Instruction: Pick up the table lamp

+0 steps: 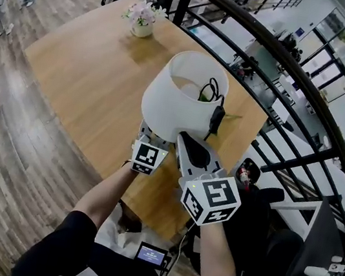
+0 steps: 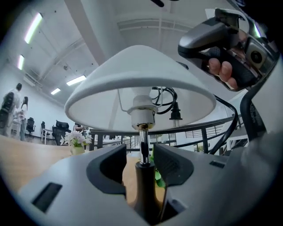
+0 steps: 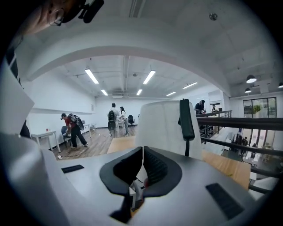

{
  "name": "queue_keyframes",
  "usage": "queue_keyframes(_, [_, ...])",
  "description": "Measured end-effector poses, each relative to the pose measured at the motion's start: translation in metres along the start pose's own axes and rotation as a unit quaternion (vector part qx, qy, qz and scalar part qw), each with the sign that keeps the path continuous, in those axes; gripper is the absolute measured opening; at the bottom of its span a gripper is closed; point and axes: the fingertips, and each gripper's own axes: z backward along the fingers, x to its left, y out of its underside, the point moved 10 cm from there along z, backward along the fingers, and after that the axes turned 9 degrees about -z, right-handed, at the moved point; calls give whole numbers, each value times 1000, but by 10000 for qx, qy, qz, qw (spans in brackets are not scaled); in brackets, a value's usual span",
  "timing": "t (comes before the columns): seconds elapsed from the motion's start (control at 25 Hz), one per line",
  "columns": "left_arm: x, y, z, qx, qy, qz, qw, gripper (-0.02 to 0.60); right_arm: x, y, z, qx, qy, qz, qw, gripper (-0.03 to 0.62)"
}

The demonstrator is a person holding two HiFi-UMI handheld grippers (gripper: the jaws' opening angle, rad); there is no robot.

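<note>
I see a bright, evenly lit room. The light comes from long ceiling tubes [image 3: 91, 76], and the glass wall [image 1: 342, 61] at the upper right of the head view is bright too. The white lampshade [image 1: 183, 93] is almost overexposed. Shadows on the wooden table [image 1: 86, 67] are soft and weak. Both gripper views have black corners and bent lines at the edges, and everything closest to the lens is blurred.
</note>
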Motion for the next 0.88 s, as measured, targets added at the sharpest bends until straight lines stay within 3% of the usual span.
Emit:
queue_keyframes(0.32, [5, -7, -23, -812, -175, -145, 9964, 177, -3, 2, -8, -302, -183, 197, 9992, 32])
queue_keyframes(0.56, [5, -1, -35, -889, -124, -224, 9957, 170, -10, 9, -14, -330, -160, 242, 9990, 32])
queue_keyframes(0.68, [3, -4, -35, -970, -159, -277, 9948, 130, -10, 11, -14, -428, -161, 285, 9985, 32])
queue_keyframes(0.88, [1, -5, -37, -818, -241, -177, 9962, 110, -12, 10, -16, -490, -109, 425, 9978, 32])
